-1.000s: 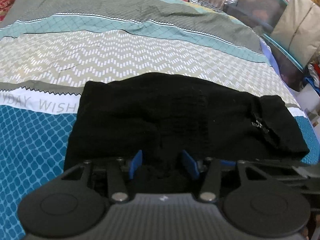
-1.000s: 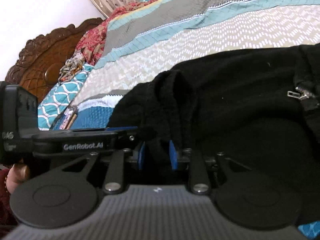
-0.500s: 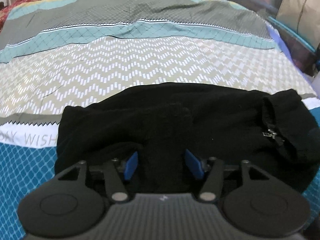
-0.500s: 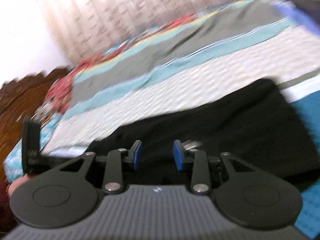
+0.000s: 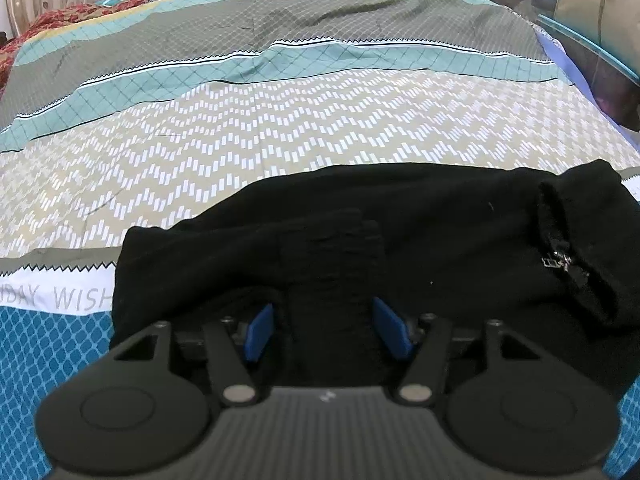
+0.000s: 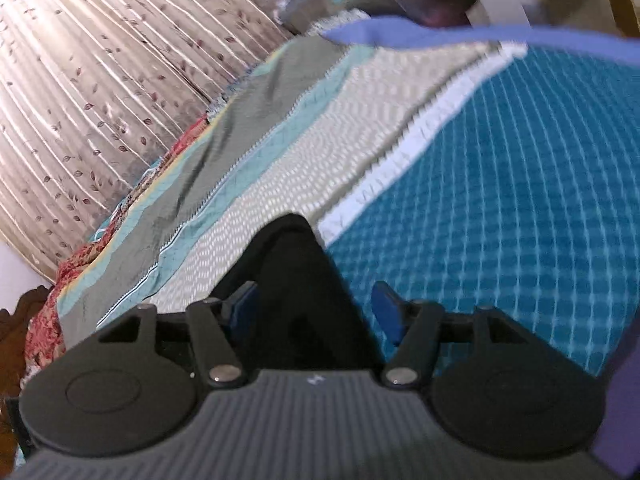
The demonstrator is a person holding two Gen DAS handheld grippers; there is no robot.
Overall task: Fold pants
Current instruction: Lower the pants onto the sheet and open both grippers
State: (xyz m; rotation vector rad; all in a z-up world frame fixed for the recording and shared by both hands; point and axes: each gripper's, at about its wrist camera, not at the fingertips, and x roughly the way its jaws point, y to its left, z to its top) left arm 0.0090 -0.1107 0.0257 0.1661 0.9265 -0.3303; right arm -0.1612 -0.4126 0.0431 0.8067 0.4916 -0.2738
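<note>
The black pants (image 5: 400, 240) lie folded in a flat bundle on the patterned bedspread (image 5: 280, 128), with a metal zipper pull (image 5: 554, 261) showing at the right end. My left gripper (image 5: 326, 330) is open just above the near edge of the pants, its blue pads on either side of a raised fold. In the right wrist view only a corner of the pants (image 6: 296, 264) shows. My right gripper (image 6: 316, 312) is open over that corner, holding nothing.
The bedspread (image 6: 500, 208) runs in teal, beige and grey stripes. A curtain (image 6: 100, 80) hangs behind the bed. Plastic storage boxes (image 5: 600, 72) stand beyond the right edge of the bed. A carved wooden headboard (image 6: 12, 340) is at the left.
Both grippers have opened wider and let go of the pants. The right gripper has swung away to the right, so the pants now show only as a corner. The left gripper has pulled back slightly.
</note>
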